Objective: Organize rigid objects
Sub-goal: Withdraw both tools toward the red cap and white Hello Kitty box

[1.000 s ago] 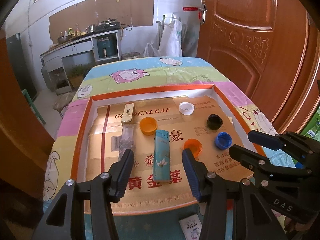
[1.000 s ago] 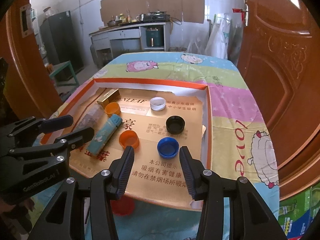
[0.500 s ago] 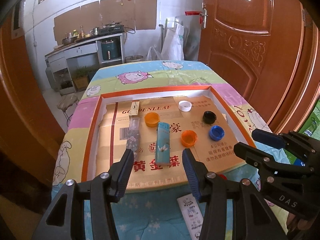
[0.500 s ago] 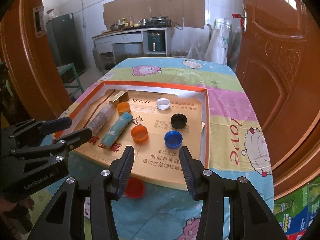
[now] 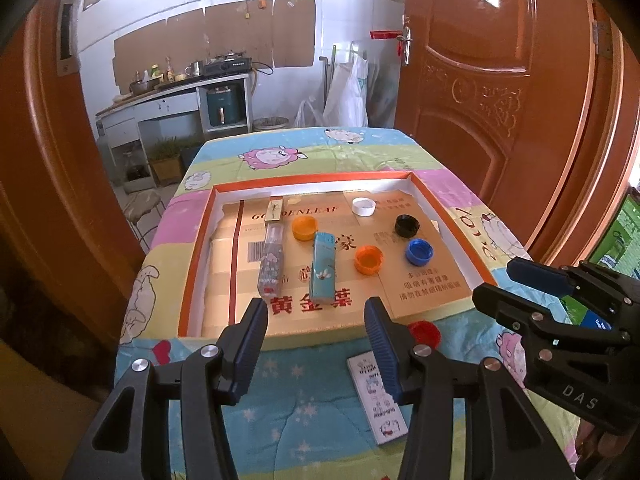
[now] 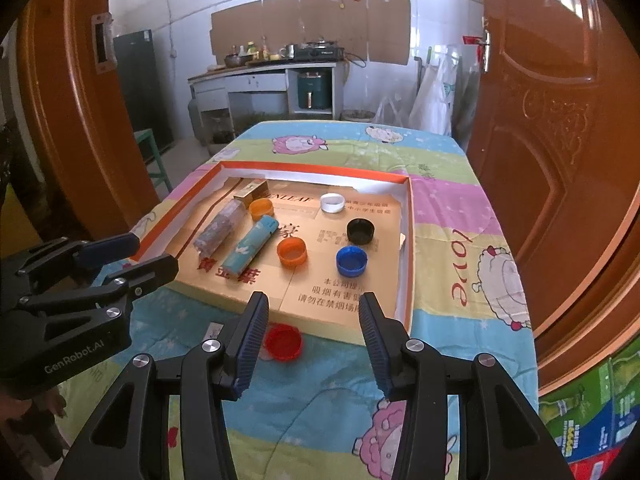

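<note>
A shallow orange-rimmed tray (image 5: 192, 248) (image 6: 408, 240) lined with cardboard holds a teal lighter (image 5: 323, 268) (image 6: 250, 250), a clear patterned tube (image 5: 272, 264) (image 6: 218, 228), a small gold box (image 5: 274, 210) (image 6: 252, 191) and several bottle caps: two orange (image 5: 369, 259) (image 6: 292, 252), blue (image 5: 419, 251) (image 6: 351, 260), black (image 5: 407, 225) (image 6: 360, 230), white (image 5: 364, 206) (image 6: 333, 202). A red cap (image 5: 426, 332) (image 6: 283, 342) and a flat white packet (image 5: 376, 396) lie on the cloth in front of the tray. My left gripper (image 5: 316, 332) and right gripper (image 6: 312, 328) both hang open and empty above the near cloth, short of the tray.
The table wears a pastel cartoon-sheep cloth (image 5: 280, 160) (image 6: 460, 208). Wooden doors (image 5: 500, 80) (image 6: 560, 120) stand close on both sides. A kitchen counter (image 6: 264, 76) lies beyond the far end. Green cartons (image 6: 592, 412) sit on the floor at the right.
Both grippers have drawn back and slightly up from the tray, so the tray looks smaller and the red cap and white packet on the near cloth have come into view. Jaws unchanged.
</note>
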Tool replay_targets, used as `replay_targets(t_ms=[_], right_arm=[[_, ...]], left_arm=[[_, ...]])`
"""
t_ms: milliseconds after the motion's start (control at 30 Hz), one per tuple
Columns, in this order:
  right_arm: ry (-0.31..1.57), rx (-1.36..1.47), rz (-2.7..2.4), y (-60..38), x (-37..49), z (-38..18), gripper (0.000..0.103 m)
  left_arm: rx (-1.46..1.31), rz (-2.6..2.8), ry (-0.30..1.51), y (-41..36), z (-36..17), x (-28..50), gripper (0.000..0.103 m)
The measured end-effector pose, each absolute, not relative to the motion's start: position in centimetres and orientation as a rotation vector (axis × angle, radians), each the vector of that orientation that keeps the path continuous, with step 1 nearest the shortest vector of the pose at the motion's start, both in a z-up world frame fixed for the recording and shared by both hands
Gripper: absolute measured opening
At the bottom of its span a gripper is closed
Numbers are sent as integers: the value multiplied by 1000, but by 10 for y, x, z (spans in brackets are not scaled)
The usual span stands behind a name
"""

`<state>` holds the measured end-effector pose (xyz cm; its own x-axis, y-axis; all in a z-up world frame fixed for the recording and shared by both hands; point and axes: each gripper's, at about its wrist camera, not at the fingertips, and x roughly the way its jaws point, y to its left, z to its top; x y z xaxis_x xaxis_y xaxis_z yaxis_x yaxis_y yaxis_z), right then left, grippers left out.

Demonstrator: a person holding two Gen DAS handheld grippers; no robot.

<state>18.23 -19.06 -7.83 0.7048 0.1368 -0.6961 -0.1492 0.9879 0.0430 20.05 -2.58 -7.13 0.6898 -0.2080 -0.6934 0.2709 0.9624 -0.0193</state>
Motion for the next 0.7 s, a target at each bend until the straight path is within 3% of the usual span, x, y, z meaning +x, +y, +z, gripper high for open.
replay_targets(t_ms=[700], right_arm=[[807,-4,141,-197,137,-99,49]], left_arm=[[83,-328,828,-37,-100,164,50]])
